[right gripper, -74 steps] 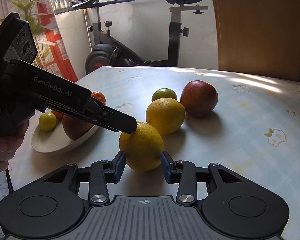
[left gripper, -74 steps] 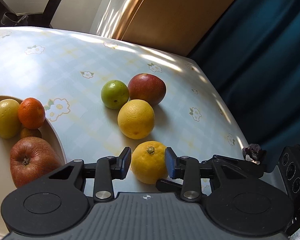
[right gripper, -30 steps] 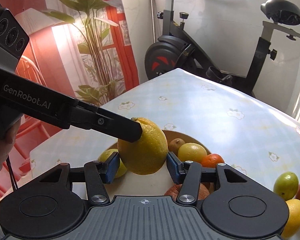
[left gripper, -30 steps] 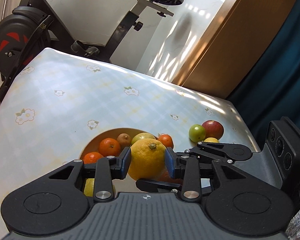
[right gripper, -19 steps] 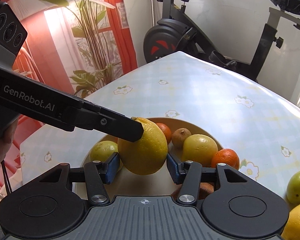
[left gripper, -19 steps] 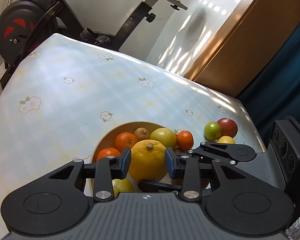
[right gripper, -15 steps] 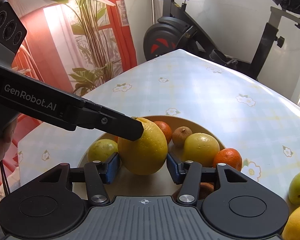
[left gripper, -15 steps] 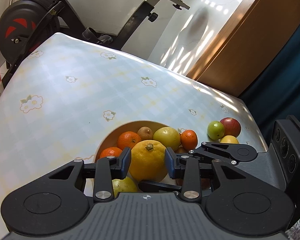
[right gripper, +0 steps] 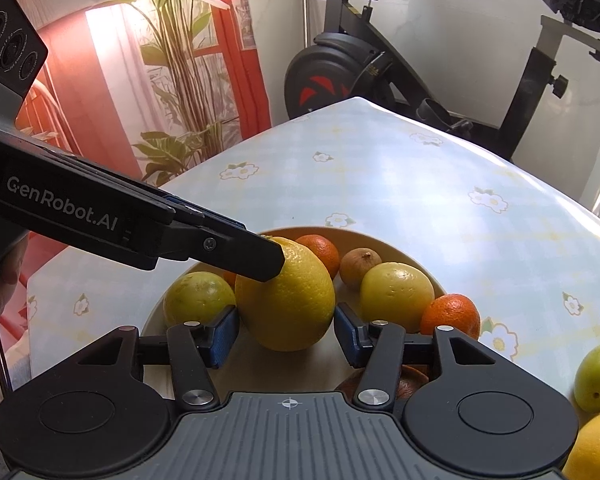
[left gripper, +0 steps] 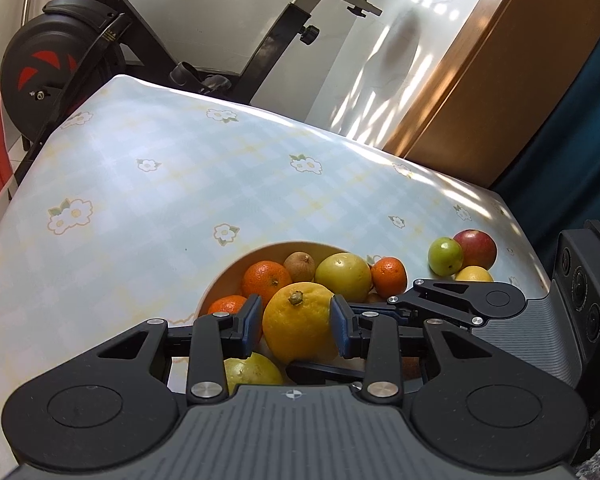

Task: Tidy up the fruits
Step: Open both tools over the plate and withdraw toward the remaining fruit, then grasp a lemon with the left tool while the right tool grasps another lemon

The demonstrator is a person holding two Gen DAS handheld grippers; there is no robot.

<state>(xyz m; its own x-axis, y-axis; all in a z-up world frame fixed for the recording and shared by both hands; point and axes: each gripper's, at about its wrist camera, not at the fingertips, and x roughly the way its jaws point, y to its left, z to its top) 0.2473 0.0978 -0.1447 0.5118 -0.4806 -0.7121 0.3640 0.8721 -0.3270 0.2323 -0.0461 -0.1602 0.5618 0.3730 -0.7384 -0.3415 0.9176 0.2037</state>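
A large yellow lemon (left gripper: pixel 300 326) (right gripper: pixel 288 304) hangs just over a beige bowl (left gripper: pixel 236 268) (right gripper: pixel 384 238), held from two sides. My left gripper (left gripper: pixel 295 322) is shut on it, blue pads against its flanks; in the right wrist view one of its fingers (right gripper: pixel 236 248) rests on the lemon's top left. My right gripper (right gripper: pixel 286 332) is shut on the lemon too, pads touching its sides, and its fingers (left gripper: pixel 440 294) enter the left wrist view from the right. The bowl holds several fruits: oranges, a brown one, yellow-green ones.
On the flowered tablecloth right of the bowl lie a green fruit (left gripper: pixel 444 256) (right gripper: pixel 596 376), a red apple (left gripper: pixel 476 248) and a yellow citrus (right gripper: pixel 596 444). An exercise bike (left gripper: pixel 60 64) stands beyond the table's far edge, with a plant (right gripper: pixel 180 80) off one corner.
Both grippers lifted the lemon off the table and carried it over the bowl. In the last second they sank slightly, so the bowl looks closer.
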